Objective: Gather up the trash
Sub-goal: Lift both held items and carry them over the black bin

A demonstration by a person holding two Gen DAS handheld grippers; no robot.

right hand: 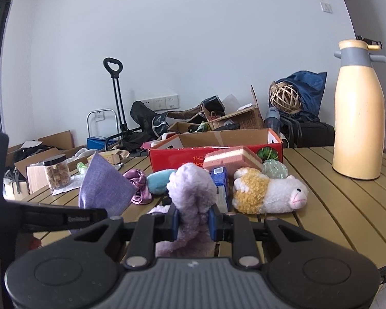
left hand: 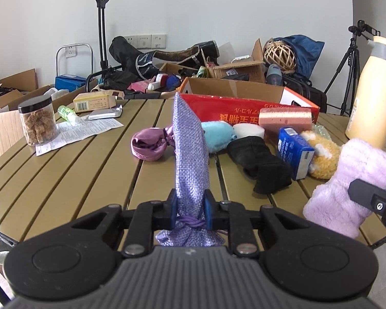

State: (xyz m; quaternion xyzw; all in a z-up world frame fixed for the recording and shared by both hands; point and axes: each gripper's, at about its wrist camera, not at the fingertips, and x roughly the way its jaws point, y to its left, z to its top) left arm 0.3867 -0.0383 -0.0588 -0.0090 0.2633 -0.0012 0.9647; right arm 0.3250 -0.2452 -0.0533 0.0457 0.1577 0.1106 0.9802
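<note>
Your left tongs [left hand: 191, 207] are clamped on the purple cloth pouch [left hand: 189, 154], which stands upright above the desk [left hand: 64, 180]. Your right tongs [right hand: 194, 222] are clamped on the fluffy lilac mitt [right hand: 190, 188], just beside the blue carton [right hand: 220, 177].

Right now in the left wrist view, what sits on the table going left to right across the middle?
Snack jar → satin pouch → woven purple pouch held by the left gripper → black cloth → blue carton → fluffy lilac item.
</note>
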